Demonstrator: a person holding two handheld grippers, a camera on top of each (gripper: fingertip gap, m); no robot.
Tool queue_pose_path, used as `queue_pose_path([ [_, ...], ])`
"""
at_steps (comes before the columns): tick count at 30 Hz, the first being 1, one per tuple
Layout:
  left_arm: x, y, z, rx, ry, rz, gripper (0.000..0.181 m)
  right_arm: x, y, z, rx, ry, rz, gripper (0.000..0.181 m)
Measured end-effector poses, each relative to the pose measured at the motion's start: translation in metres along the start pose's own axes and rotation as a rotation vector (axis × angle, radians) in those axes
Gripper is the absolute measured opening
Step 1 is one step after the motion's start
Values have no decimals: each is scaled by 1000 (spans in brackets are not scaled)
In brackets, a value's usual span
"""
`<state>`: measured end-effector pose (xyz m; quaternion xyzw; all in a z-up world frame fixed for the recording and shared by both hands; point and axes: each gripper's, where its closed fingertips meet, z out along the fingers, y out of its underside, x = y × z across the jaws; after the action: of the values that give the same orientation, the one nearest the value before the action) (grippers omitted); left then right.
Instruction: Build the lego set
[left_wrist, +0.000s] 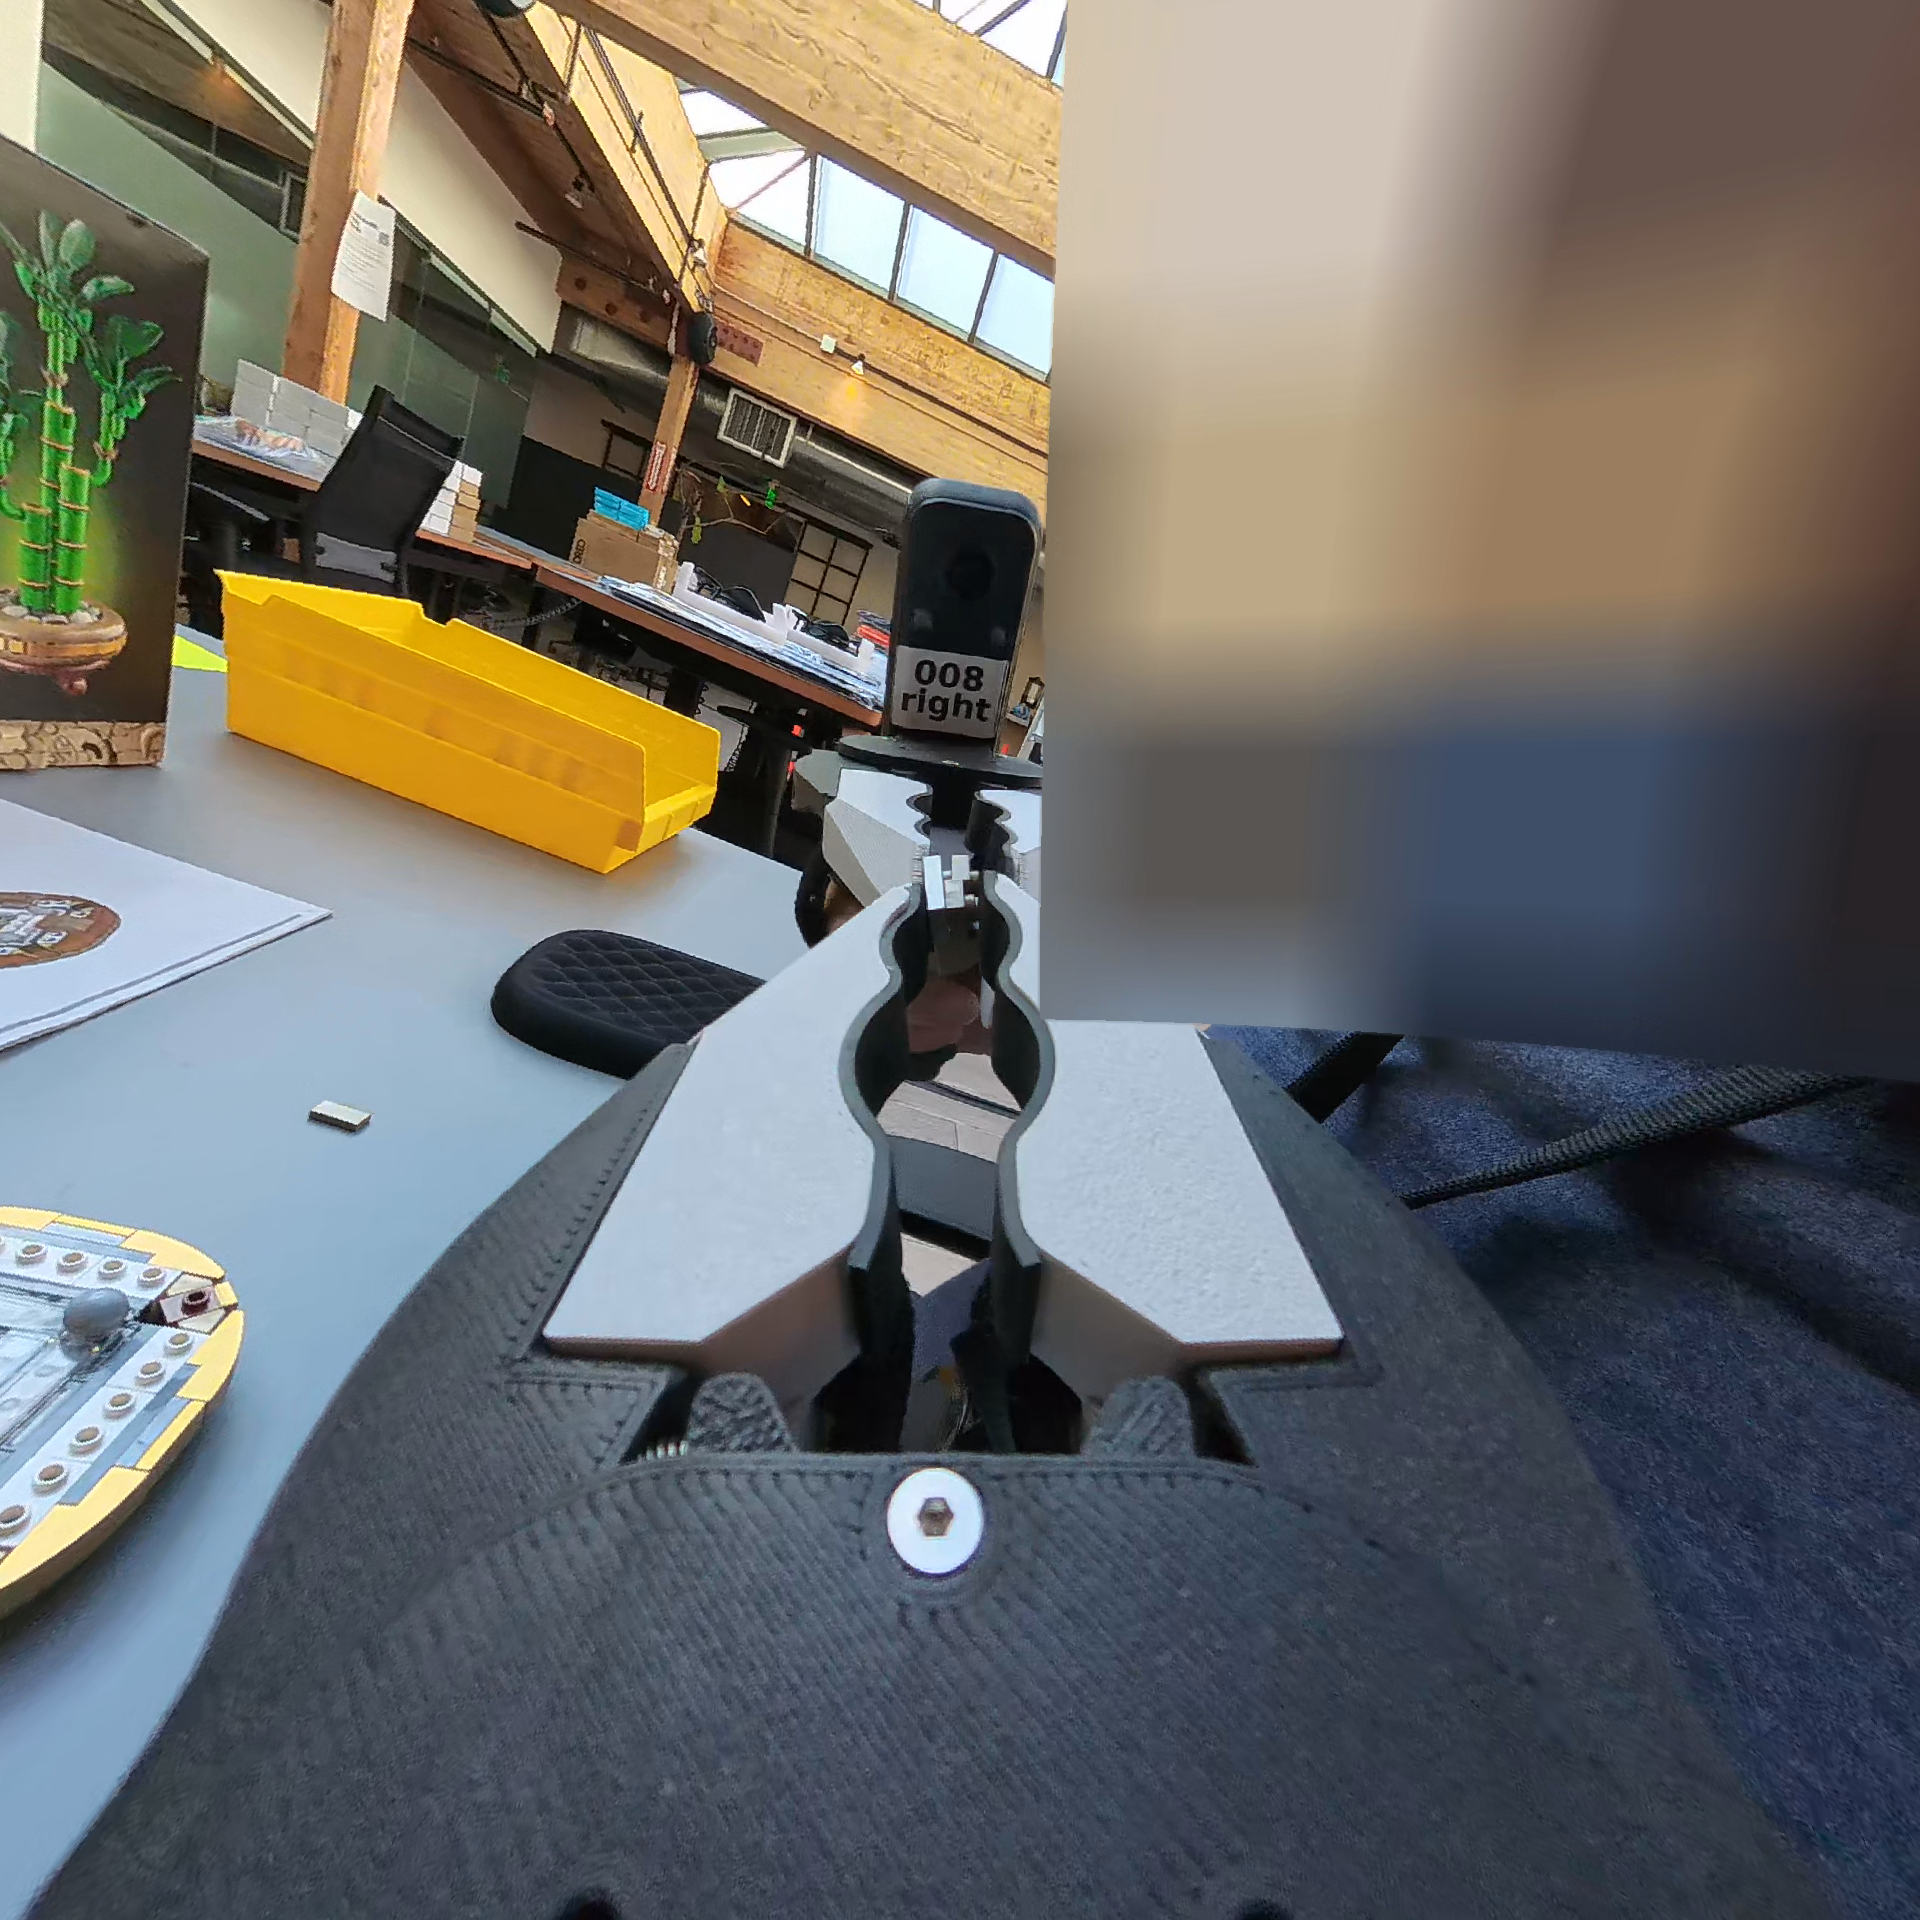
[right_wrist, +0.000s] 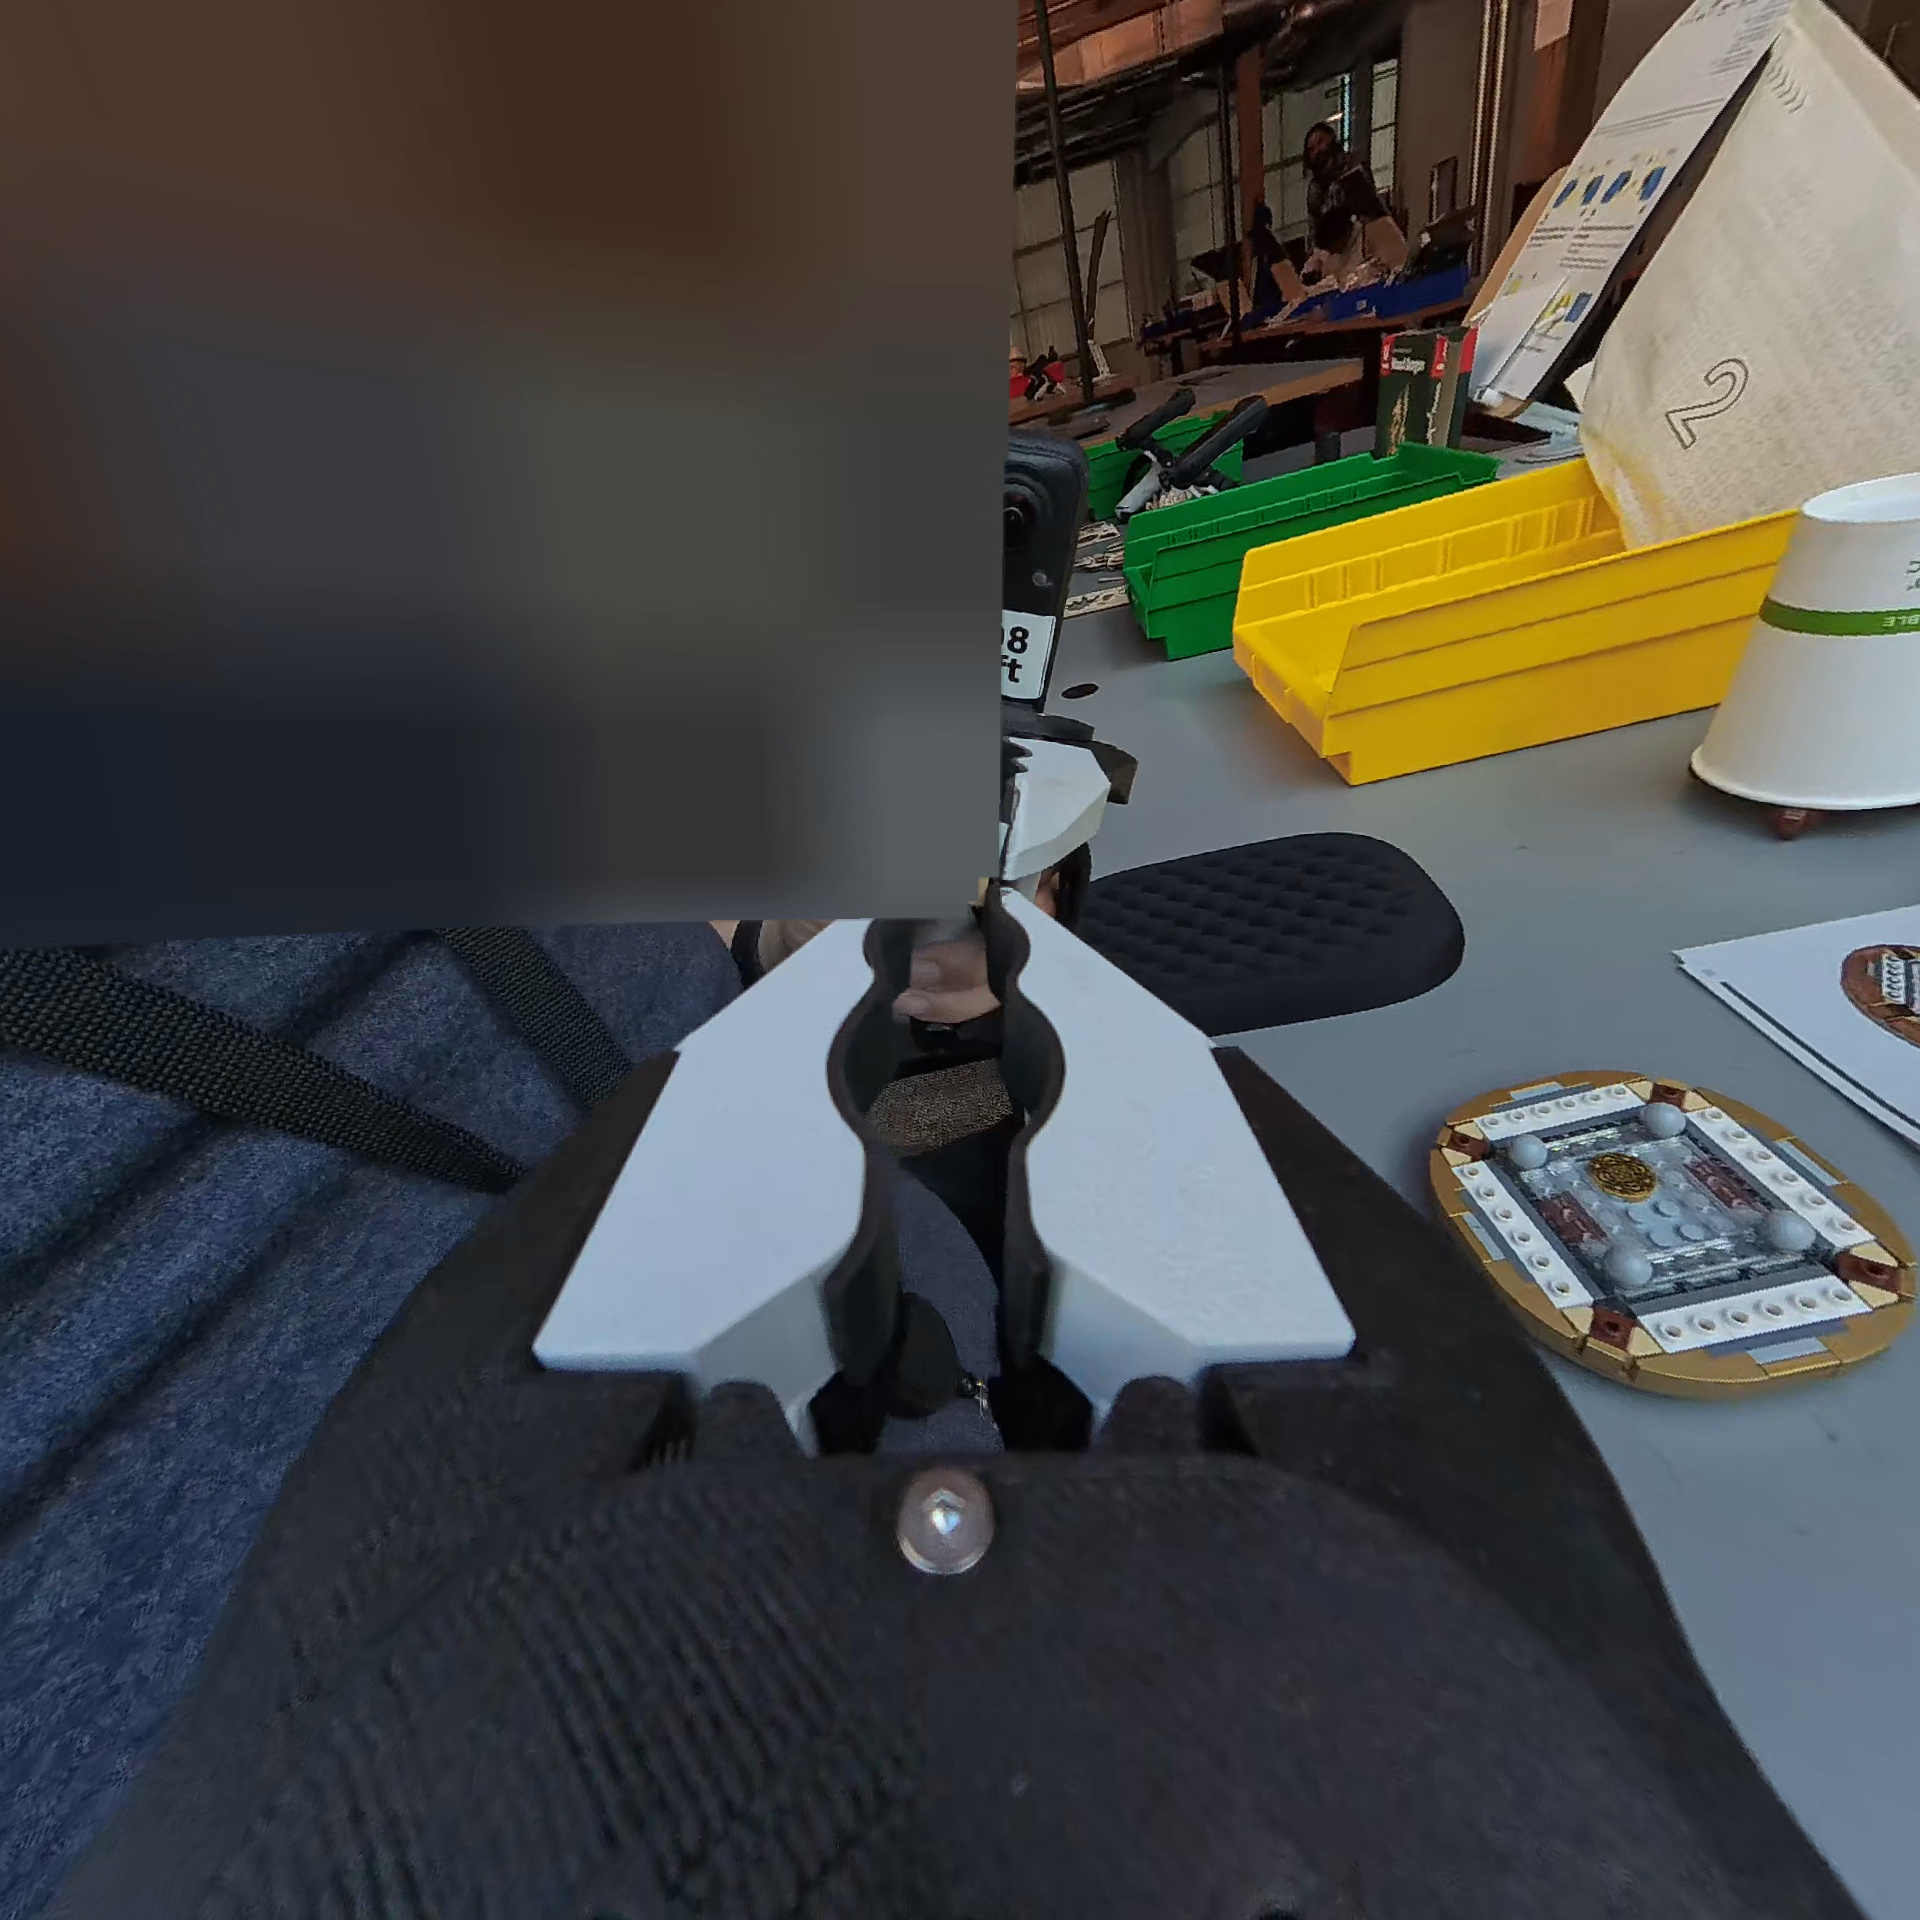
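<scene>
Left tool (left_wrist: 948, 896) and right tool (right_wrist: 982, 920) are raised off the counter (left_wrist: 436, 1091), tips facing and nearly meeting. Left wrist view: left tool closed down on a small pale grey lego piece (left_wrist: 945, 881) at its tips; the right tool beyond also touches that piece. Right wrist view: a blur patch covers the right tool's tips, so from that view cannot tell its opening or grip.

Only the left view shows a loose flat tan tile (left_wrist: 340, 1115) on the counter, alone, near a black padded rest (left_wrist: 623, 997). Further back, a yellow bin (left_wrist: 457, 717) and the set box (left_wrist: 88, 468) with a green bamboo picture.

Only the right view shows the whole oval lego base (right_wrist: 1671, 1231): gold rim, white studded strips, clear centre with a round gold tile, four grey balls, dark red corner bits. It lies flat on the counter right of the tools; the left view catches only its edge. An instruction sheet (right_wrist: 1808, 1013) lies beyond it. Further back: upturned white paper cup (right_wrist: 1829, 665), green bin (right_wrist: 1278, 540), paper bag (right_wrist: 1756, 312).
</scene>
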<state>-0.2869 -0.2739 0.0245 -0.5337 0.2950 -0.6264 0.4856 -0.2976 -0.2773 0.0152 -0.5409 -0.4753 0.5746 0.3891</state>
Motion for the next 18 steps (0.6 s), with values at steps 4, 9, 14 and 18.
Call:
queue_pose_path([
  [4, 4, -7, 6, 6, 8, 24, 6, 0, -10, -4, 37, -9, 65, 7],
  [9, 2, -22, 18, -43, -6, 102, 7, 5, -27, -11, 28, 21, 65, 7],
  [14, 8, -64, 41, -75, 42, 198, 7, 5, -73, -24, 23, 48, -66, 6],
  [18, 16, -101, 61, -124, 58, 346, 7, 4, -116, -35, 19, 114, -227, 8],
])
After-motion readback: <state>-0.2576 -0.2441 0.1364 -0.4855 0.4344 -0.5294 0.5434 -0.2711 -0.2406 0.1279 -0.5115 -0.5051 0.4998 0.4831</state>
